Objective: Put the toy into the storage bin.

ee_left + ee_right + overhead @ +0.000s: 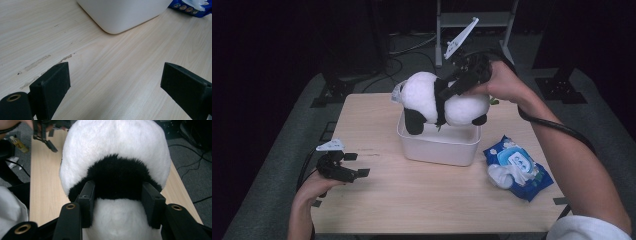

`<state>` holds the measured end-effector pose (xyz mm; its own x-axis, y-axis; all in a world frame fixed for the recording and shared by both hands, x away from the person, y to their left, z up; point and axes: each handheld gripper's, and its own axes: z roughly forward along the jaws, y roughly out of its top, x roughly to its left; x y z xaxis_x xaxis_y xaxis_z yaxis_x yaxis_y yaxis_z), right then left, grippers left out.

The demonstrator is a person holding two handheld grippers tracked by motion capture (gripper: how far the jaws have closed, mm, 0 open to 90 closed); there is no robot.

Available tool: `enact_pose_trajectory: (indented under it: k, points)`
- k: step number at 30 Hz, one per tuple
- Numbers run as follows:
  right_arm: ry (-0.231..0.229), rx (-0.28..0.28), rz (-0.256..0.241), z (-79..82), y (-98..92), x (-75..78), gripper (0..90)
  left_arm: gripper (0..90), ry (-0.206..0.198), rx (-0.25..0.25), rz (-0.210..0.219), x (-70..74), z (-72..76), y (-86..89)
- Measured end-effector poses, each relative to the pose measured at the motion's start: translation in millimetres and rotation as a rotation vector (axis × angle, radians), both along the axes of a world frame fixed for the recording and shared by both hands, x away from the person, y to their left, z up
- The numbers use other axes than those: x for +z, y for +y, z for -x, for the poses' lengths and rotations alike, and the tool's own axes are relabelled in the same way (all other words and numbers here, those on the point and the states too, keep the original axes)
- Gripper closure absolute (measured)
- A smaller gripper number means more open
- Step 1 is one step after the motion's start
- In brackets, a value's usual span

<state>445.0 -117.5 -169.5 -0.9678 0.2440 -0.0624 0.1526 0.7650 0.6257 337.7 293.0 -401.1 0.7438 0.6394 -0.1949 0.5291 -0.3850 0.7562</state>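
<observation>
Pale wooden table (412, 200), dark room. Black-and-white plush panda (432, 97) lengthwise across white plastic tub (439, 145), head left, clamped by right gripper (452, 90). Left gripper (357, 165) agape, empty.

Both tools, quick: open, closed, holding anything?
Left tool: open, empty, low over the table.
Right tool: closed on the black-and-white plush panda.

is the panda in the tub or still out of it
Out: the right gripper holds the plush panda above the white tub, one black leg dipping past its rim.
</observation>
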Motion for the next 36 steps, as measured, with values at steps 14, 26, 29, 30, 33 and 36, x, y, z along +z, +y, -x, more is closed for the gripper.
enact_pose_trajectory:
  k: [14, 26, 29, 30, 33, 36]
  points:
    - [0.044, -0.040, 0.003, -38.7, 0.1, -35.5, 53.9, 7.7, 0.000, 0.004, 0.003, -1.0, -0.3, 1.6]
    - [0.119, -0.038, 0.024, -54.8, 8.3, -79.8, 56.3, 7.7, 0.002, 0.005, -0.003, -1.5, 0.0, 2.7]
    - [0.131, -0.034, 0.025, -57.9, 9.5, -89.2, 57.0, 7.7, 0.003, 0.007, 0.000, -1.5, 0.3, 2.9]
    - [0.141, -0.041, 0.030, -58.2, 9.8, -92.1, 57.2, 7.7, 0.003, 0.008, 0.001, -1.5, 0.3, 3.1]
    - [0.167, -0.036, 0.046, -63.1, 14.0, -112.9, 58.7, 7.7, 0.004, 0.007, 0.000, -1.7, 0.1, 2.9]
    - [0.189, -0.032, 0.064, -66.7, 19.3, -131.4, 59.5, 7.7, 0.006, 0.007, 0.001, -1.8, 0.2, 2.2]
